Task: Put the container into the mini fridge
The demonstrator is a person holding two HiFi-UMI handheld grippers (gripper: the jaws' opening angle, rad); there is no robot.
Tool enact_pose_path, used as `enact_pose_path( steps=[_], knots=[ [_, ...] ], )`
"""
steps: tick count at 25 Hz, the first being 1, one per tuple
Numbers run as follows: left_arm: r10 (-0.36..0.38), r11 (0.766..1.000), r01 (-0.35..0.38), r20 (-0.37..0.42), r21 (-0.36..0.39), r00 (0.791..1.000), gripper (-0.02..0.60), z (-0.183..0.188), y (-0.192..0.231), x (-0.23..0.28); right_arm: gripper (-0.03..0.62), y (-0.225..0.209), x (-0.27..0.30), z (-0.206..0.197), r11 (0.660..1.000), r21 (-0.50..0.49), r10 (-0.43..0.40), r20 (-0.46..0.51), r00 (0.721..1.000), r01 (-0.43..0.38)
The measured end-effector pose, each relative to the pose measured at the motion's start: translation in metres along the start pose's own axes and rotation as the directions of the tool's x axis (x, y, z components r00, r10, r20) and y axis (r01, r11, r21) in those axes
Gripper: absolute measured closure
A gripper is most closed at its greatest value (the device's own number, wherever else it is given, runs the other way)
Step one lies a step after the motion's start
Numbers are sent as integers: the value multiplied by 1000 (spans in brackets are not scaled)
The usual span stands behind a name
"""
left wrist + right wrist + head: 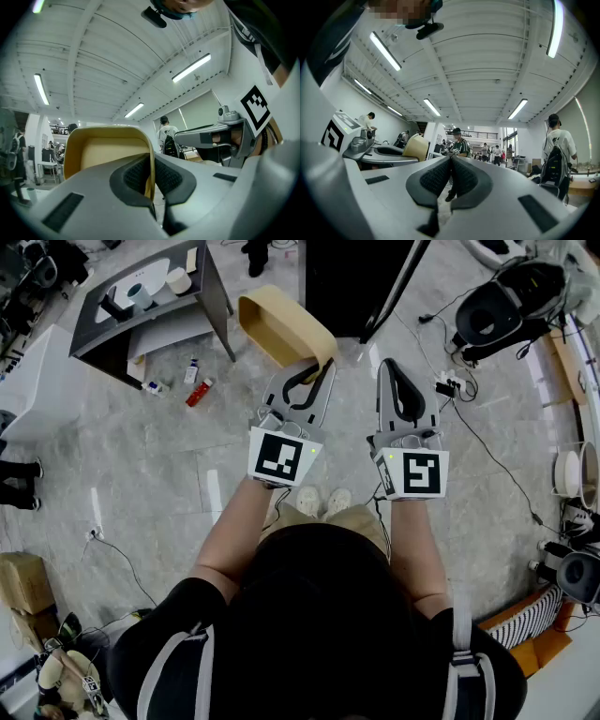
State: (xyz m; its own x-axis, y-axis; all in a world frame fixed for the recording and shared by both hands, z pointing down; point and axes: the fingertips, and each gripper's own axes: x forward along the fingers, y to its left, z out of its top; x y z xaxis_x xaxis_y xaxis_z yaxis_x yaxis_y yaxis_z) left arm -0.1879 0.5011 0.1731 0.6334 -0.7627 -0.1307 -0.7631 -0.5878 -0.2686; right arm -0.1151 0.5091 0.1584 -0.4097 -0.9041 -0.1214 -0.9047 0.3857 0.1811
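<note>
A tan, shallow container [284, 327] is held up in front of me by its rim. My left gripper [320, 371] is shut on that rim, and in the left gripper view the container's thin wall [151, 173] sits pinched between the dark pads while its open side [105, 152] faces the camera. My right gripper [394, 369] is beside it on the right, shut with nothing in it; its pads [451, 176] meet. From the right gripper view the container [416, 146] and left gripper [386, 152] show at left. No mini fridge is in view.
A dark low table [150, 298] with cups stands at the upper left, with small items on the floor beside it. Cables and a power strip [448, 386] trail at right. A black stand [342, 282] is straight ahead. Several people stand in the room.
</note>
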Motion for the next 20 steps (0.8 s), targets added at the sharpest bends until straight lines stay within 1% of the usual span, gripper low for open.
enact_pose_path(
  steps=[9, 20],
  knots=[
    [-4, 1000, 4, -7, 2, 1000, 557, -7, 0, 4, 557, -5, 3, -2, 1000, -6, -12, 2, 1000, 12],
    [-12, 1000, 12, -8, 10, 1000, 557, -5, -1, 10, 557, -10, 4, -3, 1000, 2, -16, 8, 1000, 16]
  ],
)
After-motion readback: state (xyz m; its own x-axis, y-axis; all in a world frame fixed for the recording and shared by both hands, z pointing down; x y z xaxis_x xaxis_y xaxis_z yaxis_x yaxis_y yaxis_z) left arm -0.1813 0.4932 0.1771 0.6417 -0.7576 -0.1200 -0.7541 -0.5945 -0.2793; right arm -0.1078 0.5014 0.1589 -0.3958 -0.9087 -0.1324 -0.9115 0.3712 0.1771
